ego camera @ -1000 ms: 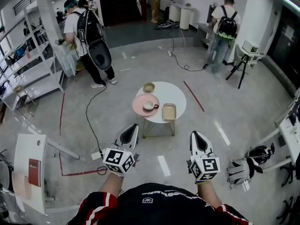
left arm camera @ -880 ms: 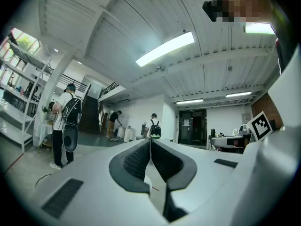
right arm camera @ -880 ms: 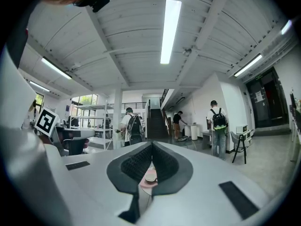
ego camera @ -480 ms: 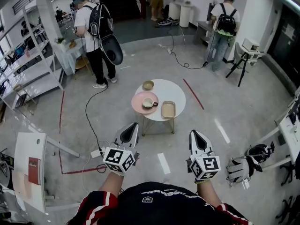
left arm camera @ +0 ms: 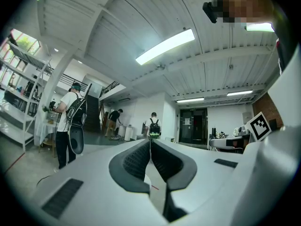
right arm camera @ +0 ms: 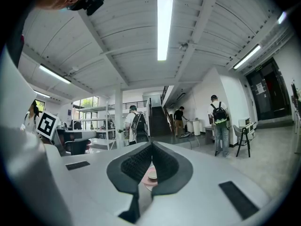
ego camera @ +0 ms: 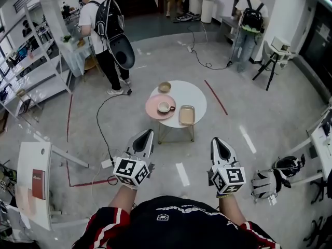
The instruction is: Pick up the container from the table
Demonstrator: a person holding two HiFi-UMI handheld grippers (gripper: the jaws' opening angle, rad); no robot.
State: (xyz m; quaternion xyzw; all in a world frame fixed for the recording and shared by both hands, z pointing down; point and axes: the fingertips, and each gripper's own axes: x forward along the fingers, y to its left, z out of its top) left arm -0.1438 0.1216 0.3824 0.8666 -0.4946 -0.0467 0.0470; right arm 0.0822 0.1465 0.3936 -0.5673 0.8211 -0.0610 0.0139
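Note:
A round white table stands on the floor a few steps ahead of me. On it lie a tan rectangular container, a pink plate with a cup, and a small bowl. My left gripper and right gripper are held level, side by side, well short of the table. Both are shut with nothing between the jaws. In the left gripper view the left gripper has its pads pressed together. Past the shut right gripper in its own view, the cup and pink plate show.
A person with a black backpack stands at the back left by white shelves. Another person and a tripod stand are at the back right. A cable and red tape cross the floor. A white desk is near left.
The person with the backpack has stepped to the right and turned. Both grippers have stayed shut and almost still.

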